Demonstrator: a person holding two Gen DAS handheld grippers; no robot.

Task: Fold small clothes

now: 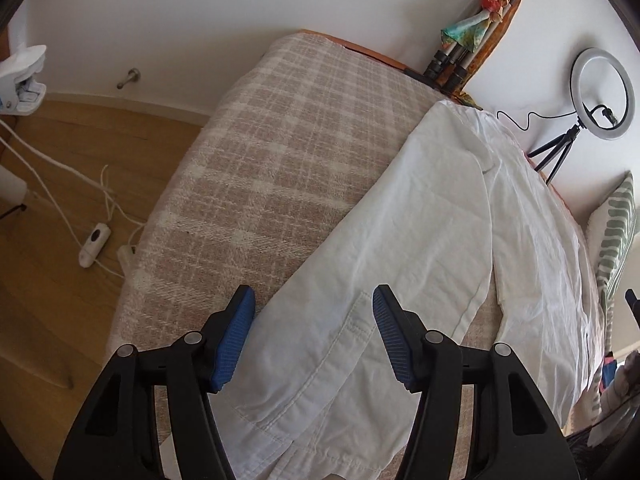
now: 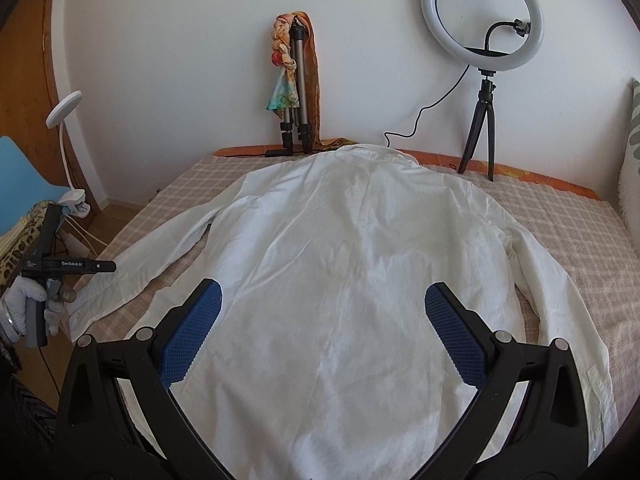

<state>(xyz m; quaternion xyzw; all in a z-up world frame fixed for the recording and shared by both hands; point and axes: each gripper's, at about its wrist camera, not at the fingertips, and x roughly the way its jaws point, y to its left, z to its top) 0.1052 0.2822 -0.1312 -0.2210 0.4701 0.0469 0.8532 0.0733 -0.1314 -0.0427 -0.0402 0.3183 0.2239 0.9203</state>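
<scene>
While the shirt [image 2: 360, 264] lies back-up across the middle of the right wrist view, collar toward the wall and sleeves out to either side, nothing is yet folded.

Item: shirt, white, on the checked blanket [image 1: 288, 128]. Its one sleeve [image 1: 320, 344] runs from the centre to the bottom of the left wrist view, cuff toward the bed's near edge.

Item: left gripper [image 1: 313, 336], bottom centre of its view. Fingers spread, pinching nothing; the cuff end of the sleeve lies between and below the blue pads [image 1: 236, 344]. Whether a pad touches cloth I cannot tell.

Item: right gripper [image 2: 322, 334], bottom centre of its view. Fingers spread wide over the shirt's lower back, holding nothing.

Item: gloved hand [image 2: 28, 300], lower left of the right wrist view, on the left tool's handle.

Item: ring light [image 2: 484, 16] on a small tripod, upper right, at the bed's far edge.

Step in hand, as I judge it: taking the sleeve to fold it inward. Best done by closing on the cuff's thick hem, both layers, then lifting low and carrying it across the back without dragging the body; the other gripper might pin the shirt flat.
</scene>
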